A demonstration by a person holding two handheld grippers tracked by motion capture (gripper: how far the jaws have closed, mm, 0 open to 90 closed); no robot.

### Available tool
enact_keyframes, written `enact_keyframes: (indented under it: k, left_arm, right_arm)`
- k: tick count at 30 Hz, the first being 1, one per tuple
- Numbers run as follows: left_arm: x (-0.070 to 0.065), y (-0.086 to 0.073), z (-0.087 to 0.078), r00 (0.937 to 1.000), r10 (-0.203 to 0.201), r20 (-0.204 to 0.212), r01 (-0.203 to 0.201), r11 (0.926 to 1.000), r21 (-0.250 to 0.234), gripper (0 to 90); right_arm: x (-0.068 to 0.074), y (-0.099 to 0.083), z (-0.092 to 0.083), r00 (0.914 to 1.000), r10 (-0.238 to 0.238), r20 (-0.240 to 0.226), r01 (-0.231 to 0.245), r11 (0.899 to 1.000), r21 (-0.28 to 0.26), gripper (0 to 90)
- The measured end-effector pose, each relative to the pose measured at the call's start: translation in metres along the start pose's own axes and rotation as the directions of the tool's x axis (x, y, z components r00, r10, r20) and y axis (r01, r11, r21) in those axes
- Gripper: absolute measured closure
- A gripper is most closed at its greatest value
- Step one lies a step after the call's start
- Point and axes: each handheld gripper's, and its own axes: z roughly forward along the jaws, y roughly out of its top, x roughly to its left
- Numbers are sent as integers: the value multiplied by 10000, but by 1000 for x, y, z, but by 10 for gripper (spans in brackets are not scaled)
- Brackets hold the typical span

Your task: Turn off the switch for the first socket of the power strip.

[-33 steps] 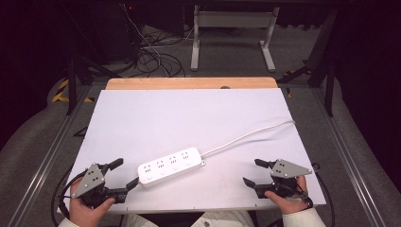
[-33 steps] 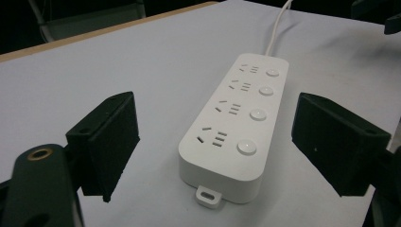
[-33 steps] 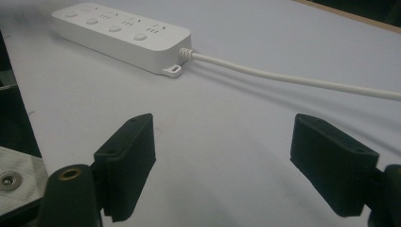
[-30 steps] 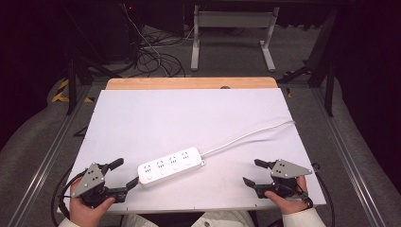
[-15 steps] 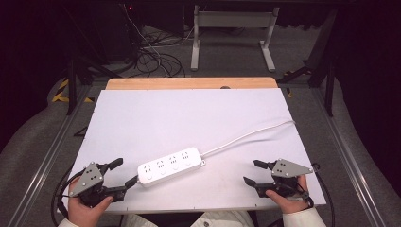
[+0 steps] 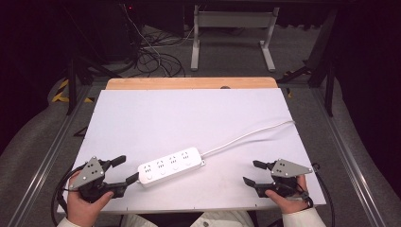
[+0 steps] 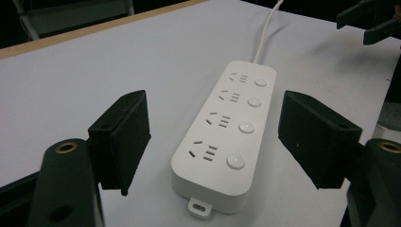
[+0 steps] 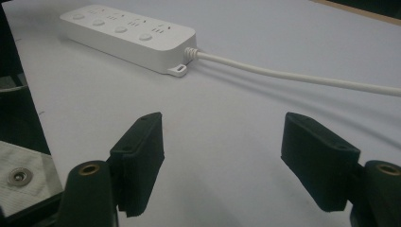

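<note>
Left claw (image 6: 124,170) released, jaws wide on either side of the power strip (image 6: 171,166), pads not touching it; jaws have just been closing in a bit, with the near end of the strip between them. Right claw (image 6: 251,172) also released, nothing between its jaws, just bare counter (image 6: 189,118).

Power strip lies flat on the white counter, close to the near edge and a little left of its middle. Long axis runs diagonally: one end toward the near left corner, the other end toward the far right, sockets facing up. White cord (image 6: 250,135) leaves the right end and runs toward the right edge of the counter, reaching it about halfway along.

Left gripper view: power strip (image 7: 227,132) seen end-on, four socket sets, each with a round button beside it, small mounting tab at the near end, the left claw (image 7: 213,142) straddling that end; the right claw shows far off at top right. High view is too small to make out buttons or tab.

Right gripper view: right claw (image 8: 222,156) aimed at the counter short of the strip; power strip (image 8: 127,35) well apart at top left, cord (image 8: 293,75) crossing to the right, tab next to the cord exit.

High view shows both hands at the near edge, left claw near the left corner, right claw near the right corner. Wooden strip (image 6: 189,83) runs along the far edge.
</note>
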Motion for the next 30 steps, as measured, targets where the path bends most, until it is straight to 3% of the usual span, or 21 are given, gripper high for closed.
enact_keyframes:
  k: [14, 30]
  left_arm:
    - [-6, 28, 24, 9985, 257, 487, -261, 9996, 76, 293]
    - [-11, 43, 45, 9956, 480, 804, -490, 9987, 105, 306]
  right_arm:
    - [-1, -1, 0, 10000, 12, 3, -12, 10000, 24, 312]
    - [-2, -2, 0, 9999, 82, 81, -82, 10000, -12, 309]
